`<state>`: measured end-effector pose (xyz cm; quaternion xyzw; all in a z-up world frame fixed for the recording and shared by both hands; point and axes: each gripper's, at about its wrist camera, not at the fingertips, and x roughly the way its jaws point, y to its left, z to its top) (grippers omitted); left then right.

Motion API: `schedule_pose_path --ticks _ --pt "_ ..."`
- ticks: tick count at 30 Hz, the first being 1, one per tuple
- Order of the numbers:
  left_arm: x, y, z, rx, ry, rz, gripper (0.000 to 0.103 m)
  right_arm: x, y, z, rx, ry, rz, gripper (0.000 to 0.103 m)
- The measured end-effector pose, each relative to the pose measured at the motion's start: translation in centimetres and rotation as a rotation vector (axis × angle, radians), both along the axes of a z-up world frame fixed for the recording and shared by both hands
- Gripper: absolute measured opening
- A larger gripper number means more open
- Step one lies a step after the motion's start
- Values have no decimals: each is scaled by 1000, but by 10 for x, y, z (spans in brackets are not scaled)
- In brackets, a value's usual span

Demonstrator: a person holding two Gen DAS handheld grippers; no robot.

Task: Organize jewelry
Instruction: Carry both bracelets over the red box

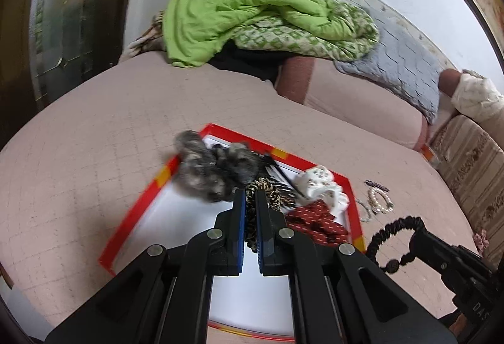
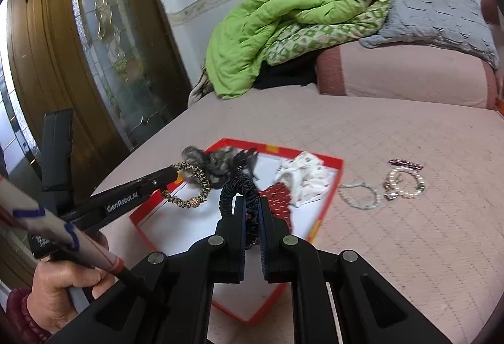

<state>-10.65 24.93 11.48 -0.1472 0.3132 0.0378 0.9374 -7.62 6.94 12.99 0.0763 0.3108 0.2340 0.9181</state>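
A red-rimmed white tray [image 1: 132, 208] [image 2: 330, 161] lies on the pink bed. It holds grey furry scrunchies [image 1: 204, 167], a white patterned scrunchie [image 2: 302, 177] and a red one [image 2: 280, 195]. My left gripper [image 1: 250, 195] is shut on a leopard-print hair tie [image 2: 195, 183], held above the tray's left part. My right gripper [image 2: 252, 202] is shut on a dark braided hair tie [image 2: 237, 189], above the tray's middle; it also shows in the left wrist view [image 1: 393, 227]. Pearl bracelets [image 2: 404, 183] [image 2: 359, 194] and a dark purple clip [image 2: 406, 163] lie on the bed right of the tray.
A green quilt [image 2: 277, 25] and grey pillow [image 2: 441, 16] are piled at the bed's far end. A wooden door with glass [image 2: 104, 38] stands to the left. A striped cushion [image 1: 472, 173] lies right of the bed.
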Motion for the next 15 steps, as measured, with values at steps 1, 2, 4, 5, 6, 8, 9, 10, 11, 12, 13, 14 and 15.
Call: schedule_pose_path --ticks 1,2,4,5,6,8,9,10,11,12,13,14,15 --pt "0 4 -1 -2 1 7 6 0 4 0 -2 3 5 8" --pt "-1 9 -3 -6 7 14 6 1 8 -1 -5 7 11 8" --pt "1 17 -6 -9 20 28 6 4 18 -2 -11 15 24 8" --pt "1 19 -7 -17 26 33 6 6 23 -3 -13 19 30 8" --pt "3 22 -9 -28 33 35 6 9 27 -4 -15 26 35 8" --pt "5 25 -12 -29 41 38 6 14 37 -7 -20 41 45 8" --pt "6 26 -13 -25 46 40 6 17 42 -9 -21 49 47 8" --pt "7 27 -14 -22 50 42 6 21 45 -11 -21 58 49 8" --pt "8 28 -15 -17 54 45 6 24 48 -13 -21 66 50 8" --pt "10 29 -16 -9 58 50 6 28 51 -16 -24 77 48 8" --pt "11 29 -17 3 63 56 6 32 54 -19 -26 90 43 9" --pt "12 30 -18 10 64 63 6 37 57 -21 -25 103 40 8" --pt "13 31 -19 15 68 68 6 41 59 -23 -25 110 38 8"
